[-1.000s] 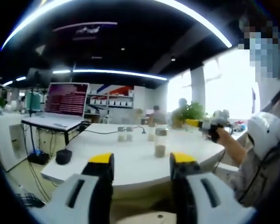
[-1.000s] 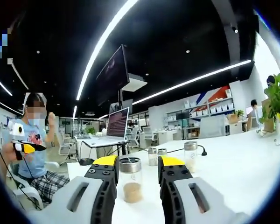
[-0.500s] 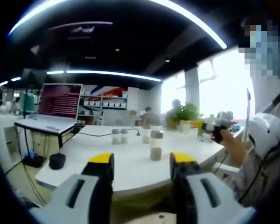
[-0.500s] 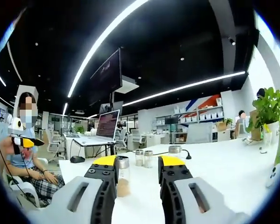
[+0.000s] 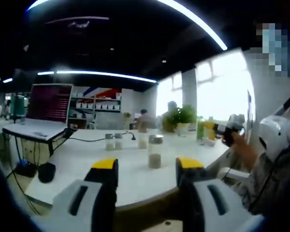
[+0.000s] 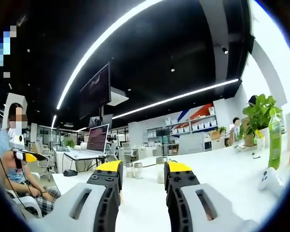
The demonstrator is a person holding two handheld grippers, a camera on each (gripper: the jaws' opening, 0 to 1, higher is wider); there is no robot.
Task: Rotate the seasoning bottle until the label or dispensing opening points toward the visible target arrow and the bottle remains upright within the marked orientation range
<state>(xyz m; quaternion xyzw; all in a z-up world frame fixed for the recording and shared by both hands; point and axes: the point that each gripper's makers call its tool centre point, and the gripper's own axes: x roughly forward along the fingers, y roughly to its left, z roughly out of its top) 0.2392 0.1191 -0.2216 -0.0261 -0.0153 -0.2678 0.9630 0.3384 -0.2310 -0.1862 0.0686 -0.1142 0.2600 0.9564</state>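
Observation:
The seasoning bottle (image 5: 155, 151), clear with a silver cap and brown contents, stands upright on the white table (image 5: 87, 162), well beyond my left gripper (image 5: 147, 166). That gripper is open with nothing between its yellow-tipped jaws. My right gripper (image 6: 143, 169) is open too, with small far-off bottles (image 6: 133, 169) in the gap. A capped bottle (image 6: 160, 166) peeks out beside its right jaw; I cannot tell if it is the seasoning bottle. A hand holds the right gripper (image 5: 226, 130) at the table's right end. The left gripper (image 6: 28, 155) shows at far left.
Three smaller bottles (image 5: 117, 141) stand behind the seasoning bottle. An open laptop (image 5: 47, 104) sits on a stand at the left, with a black object (image 5: 47, 172) near the table's edge. A plant (image 6: 261, 110), a green bottle (image 6: 274, 140) and a white device (image 6: 267, 178) occupy the table's right end.
The right gripper view has drawn back and turned: the bottle that stood large between its jaws is now small or hidden. The left gripper view has swung slightly. Both grippers stay open.

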